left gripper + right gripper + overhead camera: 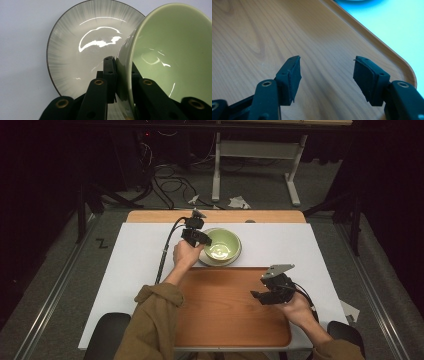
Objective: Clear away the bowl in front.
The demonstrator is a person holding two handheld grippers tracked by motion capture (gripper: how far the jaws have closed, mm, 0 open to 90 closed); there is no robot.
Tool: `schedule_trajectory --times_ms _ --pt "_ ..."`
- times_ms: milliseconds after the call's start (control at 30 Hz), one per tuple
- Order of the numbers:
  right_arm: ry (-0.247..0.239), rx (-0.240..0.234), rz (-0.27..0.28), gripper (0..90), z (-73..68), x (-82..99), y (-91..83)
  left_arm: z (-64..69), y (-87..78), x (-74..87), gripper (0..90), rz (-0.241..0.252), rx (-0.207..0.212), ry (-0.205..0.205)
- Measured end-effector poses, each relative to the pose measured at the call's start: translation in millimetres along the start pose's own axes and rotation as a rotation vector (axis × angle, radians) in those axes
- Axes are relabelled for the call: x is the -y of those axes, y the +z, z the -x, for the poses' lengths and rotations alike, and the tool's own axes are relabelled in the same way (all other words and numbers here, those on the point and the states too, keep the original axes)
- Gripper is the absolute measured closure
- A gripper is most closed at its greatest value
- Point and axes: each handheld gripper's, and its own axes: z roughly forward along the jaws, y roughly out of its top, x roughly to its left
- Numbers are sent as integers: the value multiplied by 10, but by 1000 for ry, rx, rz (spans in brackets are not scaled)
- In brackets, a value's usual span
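Left gripper (122, 75) clamped on green bowl (172, 55) rim, one jaw outside wall, one inside. Bowl tilted over grey plate (75, 55) on white sheet (135, 250). Right gripper (327, 75) held spread, ungrasping, over wooden tray (249, 30). One bowl, one plate, one tray counted.

Wooden table (150, 216) covered by a large white sheet (135, 270), bare wood showing along the far edge. Directly on the sheet: a rounded-corner, wood-grain brown tray (225, 315) at the near side, and just beyond it a grey streaked plate (75, 50).
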Motion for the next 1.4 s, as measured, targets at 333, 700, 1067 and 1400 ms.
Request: schedule_trajectory --times_ms 333,700,1067,1400 --pt "-2 4 -3 392 4 2 7 29 -145 9 830 7 31 20" --pt "-2 3 0 392 6 4 2 91 -257 28 830 13 51 40" --pt "-3 4 -4 392 5 3 -2 154 -354 71 830 33 77 51" --pt "0 6 -4 392 3 3 -5 201 -430 105 830 39 93 70"
